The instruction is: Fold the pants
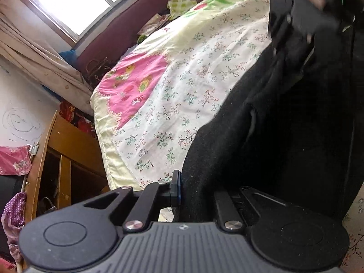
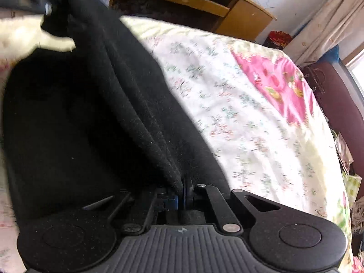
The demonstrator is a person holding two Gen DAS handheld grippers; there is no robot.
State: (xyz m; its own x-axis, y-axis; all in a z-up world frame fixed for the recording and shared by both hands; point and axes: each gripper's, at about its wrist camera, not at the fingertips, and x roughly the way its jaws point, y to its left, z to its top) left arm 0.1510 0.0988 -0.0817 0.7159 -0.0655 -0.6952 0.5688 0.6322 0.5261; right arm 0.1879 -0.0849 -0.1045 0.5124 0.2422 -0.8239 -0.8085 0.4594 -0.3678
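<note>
Black pants (image 1: 284, 122) hang stretched between my two grippers above a bed. My left gripper (image 1: 182, 188) is shut on one edge of the pants; the cloth covers its right finger. My right gripper (image 2: 182, 193) is shut on the other edge of the pants (image 2: 95, 104), its blue pads pinching the fabric. The right gripper shows blurred in the left wrist view (image 1: 295, 22) at the top right, holding the cloth. The left gripper shows blurred in the right wrist view (image 2: 50, 2) at the top left.
A floral bedspread (image 1: 182, 86) with pink patches covers the bed below. A wooden desk (image 1: 68, 159) stands beside the bed, also seen in the right wrist view (image 2: 204, 2). A window (image 1: 75, 2) with curtains is behind the headboard. Clutter lies along the headboard.
</note>
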